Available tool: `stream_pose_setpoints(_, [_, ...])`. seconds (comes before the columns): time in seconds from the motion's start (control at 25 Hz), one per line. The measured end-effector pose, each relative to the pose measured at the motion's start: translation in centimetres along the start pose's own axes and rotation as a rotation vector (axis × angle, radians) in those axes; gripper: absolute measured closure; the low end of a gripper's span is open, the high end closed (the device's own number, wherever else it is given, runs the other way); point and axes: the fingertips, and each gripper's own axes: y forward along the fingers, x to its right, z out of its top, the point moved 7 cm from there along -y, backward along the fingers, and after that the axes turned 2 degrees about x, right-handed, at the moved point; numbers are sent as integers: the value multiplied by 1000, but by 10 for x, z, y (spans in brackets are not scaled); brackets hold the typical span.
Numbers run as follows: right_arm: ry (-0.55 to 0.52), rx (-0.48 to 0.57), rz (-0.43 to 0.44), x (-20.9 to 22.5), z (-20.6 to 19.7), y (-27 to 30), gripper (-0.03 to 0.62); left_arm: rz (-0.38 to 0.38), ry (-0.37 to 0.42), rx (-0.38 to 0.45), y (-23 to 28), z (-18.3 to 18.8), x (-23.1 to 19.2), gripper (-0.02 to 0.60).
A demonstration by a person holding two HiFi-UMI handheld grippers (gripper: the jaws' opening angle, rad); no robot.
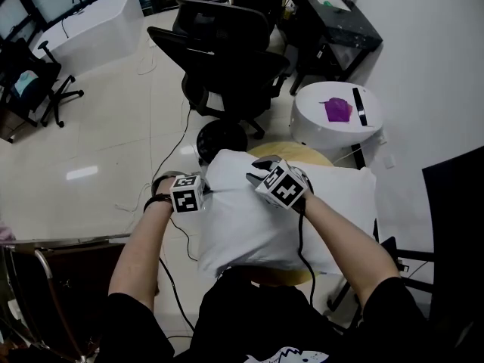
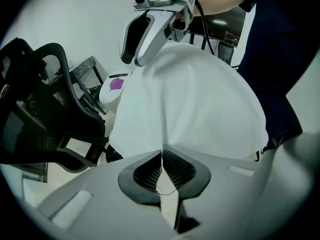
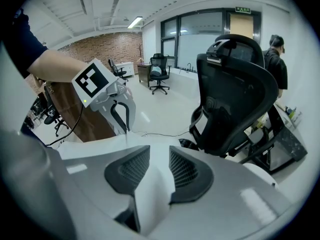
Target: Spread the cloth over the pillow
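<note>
If the left gripper (image 2: 162, 154) loses its pinch, the cloth (image 1: 234, 221) may slide off the pillow (image 1: 349, 197).
It nips only the edge; the right gripper (image 3: 159, 158) squeezes a fat fold.

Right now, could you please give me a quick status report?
Left gripper shut on cloth edge. Right gripper shut on a thick fold of it. Cloth lies over the pillow. Black office chair close beyond.
</note>
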Motion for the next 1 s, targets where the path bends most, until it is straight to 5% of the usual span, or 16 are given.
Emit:
stream_pose_setpoints(0.32, [19,55,-22,-1,1,-18,462,33,-26,0,-1,3,1,562])
stream_pose_setpoints(0.6, [48,210,-67,-10,7,-82,462,257,-135,89,-60,21,2,415])
stream_pose_setpoints(1.0, [34,354,-123,-44,-51,-200,478,491,-189,178,-127,117,76,456])
